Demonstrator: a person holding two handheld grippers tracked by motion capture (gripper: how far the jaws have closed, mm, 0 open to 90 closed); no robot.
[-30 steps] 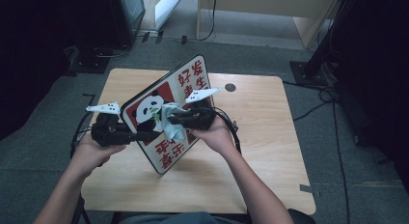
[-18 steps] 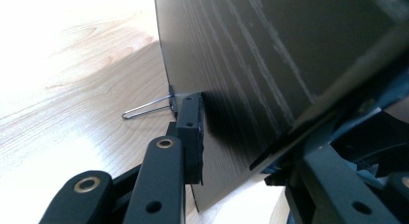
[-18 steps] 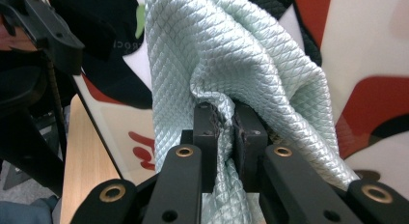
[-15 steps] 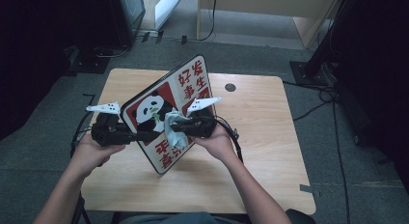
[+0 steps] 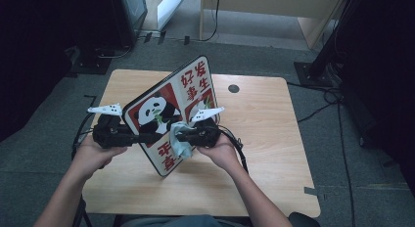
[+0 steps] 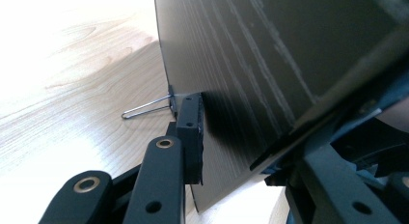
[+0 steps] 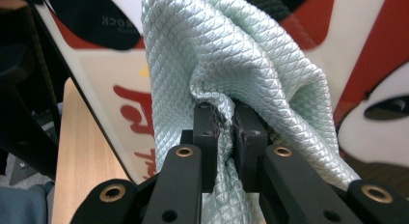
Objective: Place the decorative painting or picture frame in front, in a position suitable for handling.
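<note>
A panda sign board (image 5: 166, 109) with red Chinese characters stands tilted on its edge on the wooden table (image 5: 264, 119). My left gripper (image 5: 149, 137) is shut on the board's left edge; in the left gripper view the jaws clamp its dark back (image 6: 251, 64), beside a wire clip (image 6: 144, 108). My right gripper (image 5: 180, 136) is shut on a pale green cloth (image 5: 180, 144), which it presses against the board's printed face. The quilted cloth (image 7: 231, 64) bunches around the jaws with the board's face (image 7: 120, 79) behind it.
A round cable hole (image 5: 233, 88) lies in the table's far right part. Bare wood extends to the right and front. Cables trail from both grippers. Dark floor, equipment stands (image 5: 313, 65) and a wooden cabinet (image 5: 274, 11) surround the table.
The right gripper with the cloth has slid left and down across the board's face. The left gripper keeps the board in place.
</note>
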